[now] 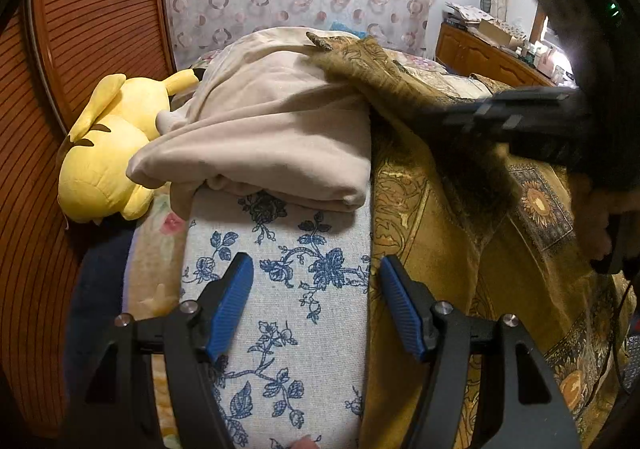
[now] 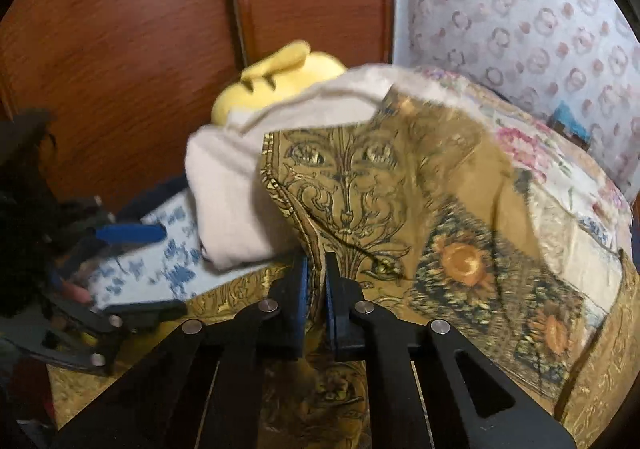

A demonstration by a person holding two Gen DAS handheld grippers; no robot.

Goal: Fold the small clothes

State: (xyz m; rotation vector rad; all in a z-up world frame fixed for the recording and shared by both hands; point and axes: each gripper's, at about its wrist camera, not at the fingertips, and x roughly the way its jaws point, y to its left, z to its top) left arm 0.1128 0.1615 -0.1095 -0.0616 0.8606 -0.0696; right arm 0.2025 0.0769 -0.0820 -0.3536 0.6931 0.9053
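2 grippers were in play over the bed. The right gripper (image 2: 316,285) had its blue pads pinched tight on a raised fold of the gold patterned cloth (image 2: 400,209), which draped up and across the bedding; the left gripper (image 1: 316,289) hung with pads spread wide over the blue-floral fabric (image 1: 280,289), holding nothing. A folded beige garment (image 1: 260,137) lay just beyond, its near edge resting on the floral piece and the gold cloth overlapping its right side. Risk, as judged: the pinch sat on 1 thin ridge of cloth, so a quick pull could slip it free, or drag the beige garment askew where the 2 overlap, possibly nudging the yellow plush toy (image 1: 108,145) beside it. Blur in the right view suggested fast motion, which would worsen both. The left wrist view showed the floral fabric's full run and a wooden dresser (image 1: 488,53) far right; only the right wrist view showed the actual pinch and the cloth's sunflower motif close up.
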